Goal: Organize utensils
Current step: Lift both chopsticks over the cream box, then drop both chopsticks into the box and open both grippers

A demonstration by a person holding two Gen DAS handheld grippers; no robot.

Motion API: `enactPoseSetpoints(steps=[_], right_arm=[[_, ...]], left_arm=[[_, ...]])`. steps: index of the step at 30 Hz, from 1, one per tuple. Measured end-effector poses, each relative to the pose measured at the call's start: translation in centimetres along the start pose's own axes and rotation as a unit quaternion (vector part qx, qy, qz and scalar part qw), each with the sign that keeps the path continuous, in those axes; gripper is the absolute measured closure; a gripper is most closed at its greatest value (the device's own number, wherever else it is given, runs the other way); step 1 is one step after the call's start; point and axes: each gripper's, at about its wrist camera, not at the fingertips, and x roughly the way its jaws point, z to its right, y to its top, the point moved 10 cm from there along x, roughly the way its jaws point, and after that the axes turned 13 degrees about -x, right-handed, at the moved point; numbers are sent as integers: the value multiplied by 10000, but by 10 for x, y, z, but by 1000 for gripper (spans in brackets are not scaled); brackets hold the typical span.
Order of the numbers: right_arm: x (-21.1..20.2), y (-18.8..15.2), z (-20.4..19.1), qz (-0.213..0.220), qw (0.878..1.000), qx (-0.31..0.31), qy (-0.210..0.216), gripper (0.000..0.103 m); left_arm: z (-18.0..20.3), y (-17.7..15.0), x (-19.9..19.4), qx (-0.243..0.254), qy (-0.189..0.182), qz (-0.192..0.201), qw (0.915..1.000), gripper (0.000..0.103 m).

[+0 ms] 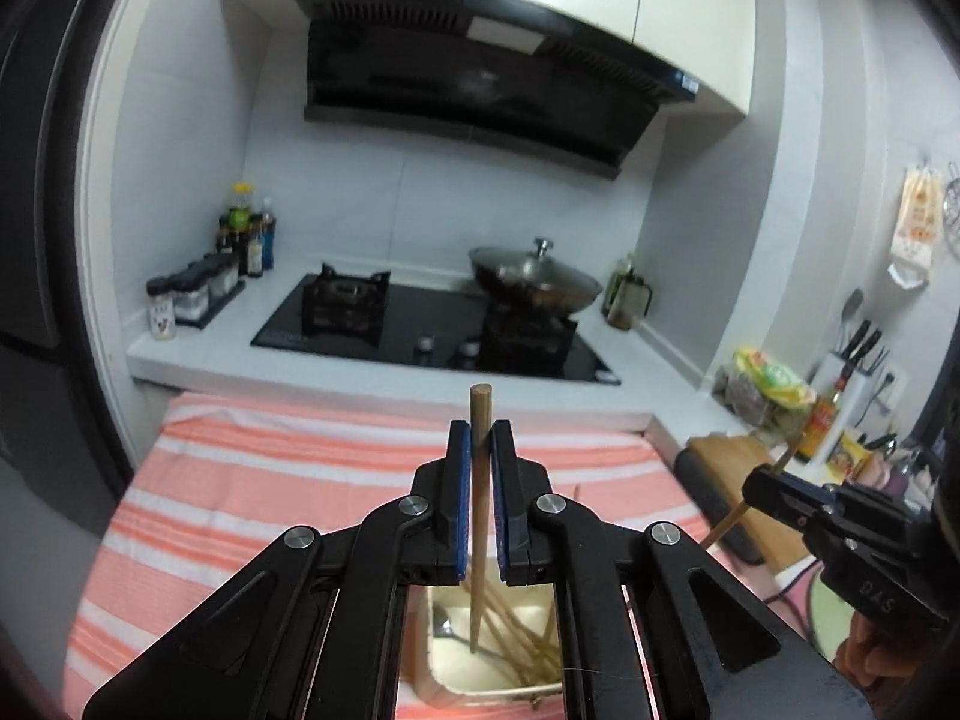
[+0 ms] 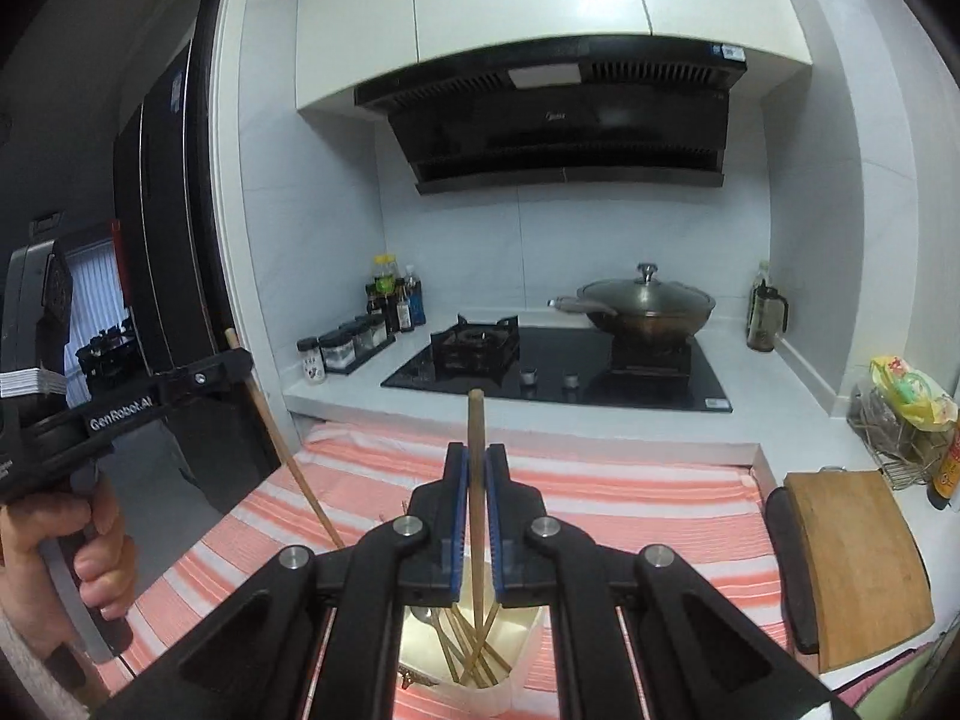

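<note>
Above the orange-and-white striped cloth [image 1: 252, 480], two hand-held grippers are seen side by side, each clamped on one chopstick.

Left gripper [image 1: 480, 444]: blue-padded jaws are pressed together on a round light-brown wooden chopstick [image 1: 480, 516], held near upright. Its blunt top end stands above the fingertips; its thin end hangs down over the white rectangular plastic container [image 1: 480, 693] directly below the gripper. More chopsticks and a metal spoon [image 1: 445, 630] are seen lying loose inside that container.

Right gripper [image 2: 475, 462]: jaws likewise closed on a second slim wooden chopstick [image 2: 476, 516], upright, lower end over the same container's opening. In the left wrist view this gripper is seen at the right edge with its chopstick slanting.

A hand [image 2: 78, 546] is wrapped around the left gripper's handle in the right wrist view.

Background noted: black gas hob [image 2: 558, 372], lidded steel wok [image 2: 648, 306] on the right burner, black range hood [image 2: 558, 120], spice jars and bottles [image 2: 372, 324] at the left wall, wooden cutting board [image 2: 852, 558] to the right of the cloth.
</note>
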Motion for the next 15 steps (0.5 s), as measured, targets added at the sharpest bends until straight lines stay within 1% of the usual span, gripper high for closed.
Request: enactPoseSetpoints(steps=[2,4,6,7,8,9,10,11,12,13,14,15], right_arm=[[28,-17,-9,-439,9989,-119,92,97],[51,-37,-17,-807,9963,-132,261,97],[68,-53,-22,-1051,9934,-33,447,97],[75,-61,-25,-1166,9918,56,529,97],[79,-67,-25,-1215,9912,138,512,96],[80,-69,-24,-1203,9914,210,462,95],[79,-70,-23,-1188,9917,280,406,86],[73,-67,-21,-1124,9922,391,363,63],[63,-62,-20,-952,9937,485,349,55],[50,-55,-18,-690,9957,532,317,44],[36,-50,-17,-513,9972,491,254,44],[26,-48,-17,-435,9980,405,216,44]], left_arm=[[-9,-25,25,92,192,-319,9993,98],[-16,-47,40,139,275,-557,9980,98],[-21,-65,52,71,259,-834,9962,98],[-22,-72,54,16,279,-957,9950,95],[-25,-77,55,-57,305,-1061,9939,92],[-25,-81,53,-114,296,-1144,9929,75],[-26,-80,48,-156,262,-1179,9926,53],[-25,-79,38,-166,221,-1139,9931,43],[-24,-78,28,-137,181,-1071,9940,30],[-24,-77,16,-61,129,-1034,9945,23],[-23,-79,4,52,65,-1050,9944,21],[-23,-84,-8,188,34,-1099,9938,17]])
